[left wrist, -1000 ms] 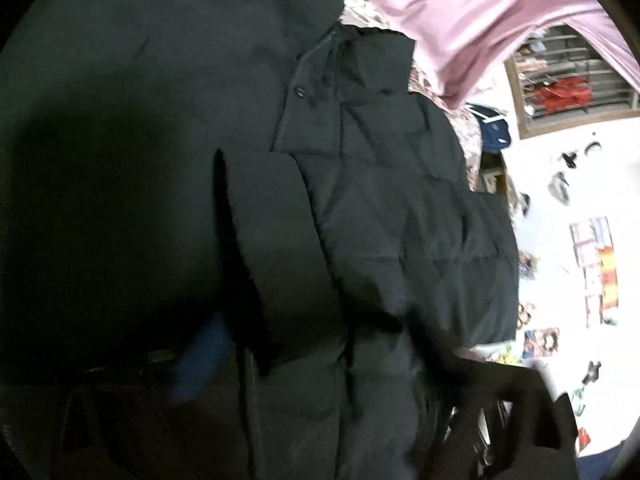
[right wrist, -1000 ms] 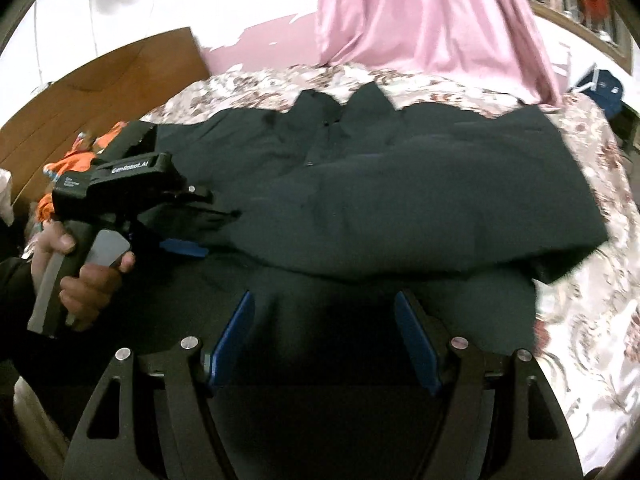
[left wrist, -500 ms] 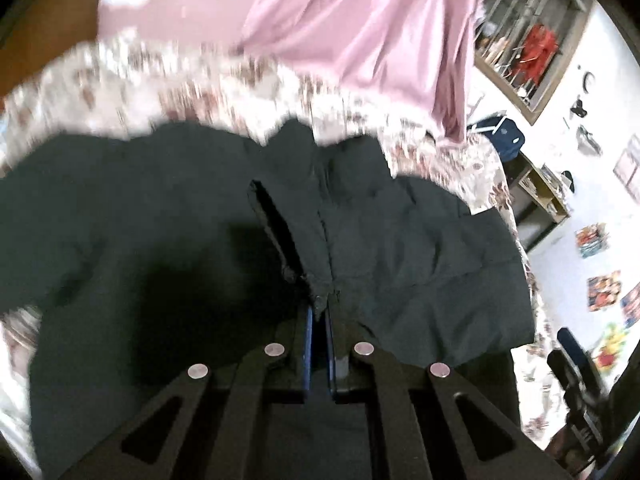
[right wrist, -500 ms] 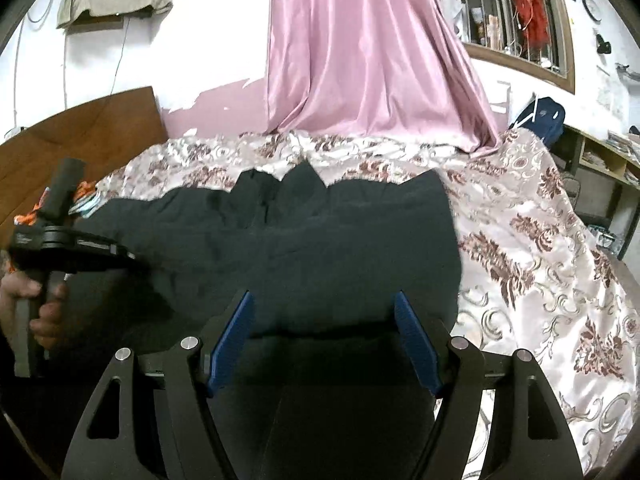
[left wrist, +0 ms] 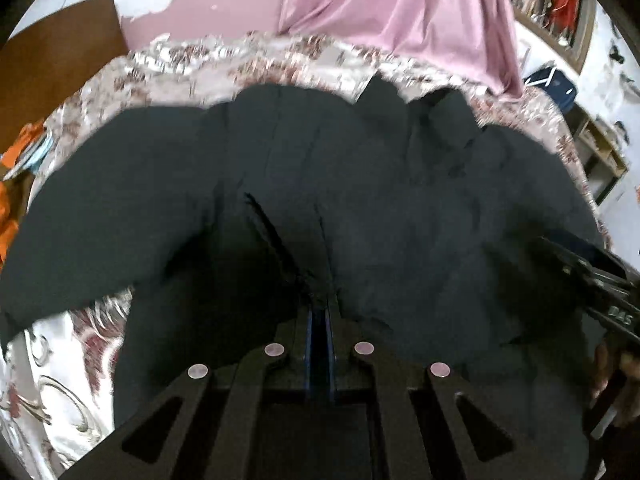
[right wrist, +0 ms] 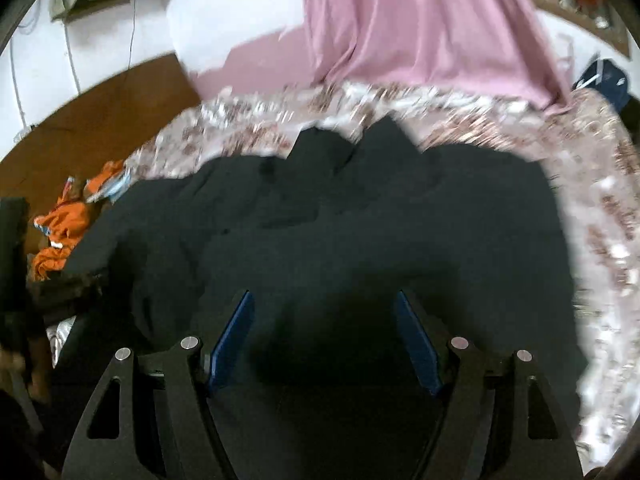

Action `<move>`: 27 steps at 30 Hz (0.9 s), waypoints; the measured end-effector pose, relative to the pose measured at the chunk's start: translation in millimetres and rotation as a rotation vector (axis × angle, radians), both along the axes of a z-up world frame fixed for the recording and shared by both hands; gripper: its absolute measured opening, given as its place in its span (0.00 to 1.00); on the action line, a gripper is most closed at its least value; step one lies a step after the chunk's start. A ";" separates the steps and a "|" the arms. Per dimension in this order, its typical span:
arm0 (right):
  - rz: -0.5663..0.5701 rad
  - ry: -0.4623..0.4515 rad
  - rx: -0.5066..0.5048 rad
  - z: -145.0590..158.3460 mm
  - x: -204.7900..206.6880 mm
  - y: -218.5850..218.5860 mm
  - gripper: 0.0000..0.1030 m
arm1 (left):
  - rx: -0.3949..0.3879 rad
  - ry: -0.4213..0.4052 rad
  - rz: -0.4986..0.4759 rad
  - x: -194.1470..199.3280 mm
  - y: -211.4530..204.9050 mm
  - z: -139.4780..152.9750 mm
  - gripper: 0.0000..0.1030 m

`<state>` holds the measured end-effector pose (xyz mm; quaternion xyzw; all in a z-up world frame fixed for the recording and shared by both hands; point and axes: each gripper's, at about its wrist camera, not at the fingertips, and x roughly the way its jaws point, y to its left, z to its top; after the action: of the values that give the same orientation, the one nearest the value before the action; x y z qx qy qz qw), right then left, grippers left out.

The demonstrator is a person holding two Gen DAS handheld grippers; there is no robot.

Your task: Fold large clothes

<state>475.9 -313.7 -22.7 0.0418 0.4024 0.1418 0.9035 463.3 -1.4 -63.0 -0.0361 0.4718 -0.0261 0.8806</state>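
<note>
left tool (left wrist: 318,312): pads pressed together, pinching a fold of the black jacket (left wrist: 360,184), lower centre of frame
right tool (right wrist: 324,336): spread wide, gripping nothing
jacket: filled mid-frame, spread on floral bed (right wrist: 600,216)
curtain (right wrist: 420,20): pink, top

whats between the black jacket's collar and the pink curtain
Only a strip of the floral bedspread. The right wrist view shows it best: the black jacket ends at its collar points, then the bare patterned cover runs up to the foot of the pink curtain.
</note>
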 end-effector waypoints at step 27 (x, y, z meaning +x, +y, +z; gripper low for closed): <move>0.053 -0.025 -0.195 -63.4 1.3 49.6 0.93 | -0.499 -0.133 0.219 -79.7 120.6 5.0 0.84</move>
<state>477.2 -264.1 -86.2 -0.0586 0.4038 0.1263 0.9042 383.6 119.2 -58.1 -0.3007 0.3854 -0.0486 0.8710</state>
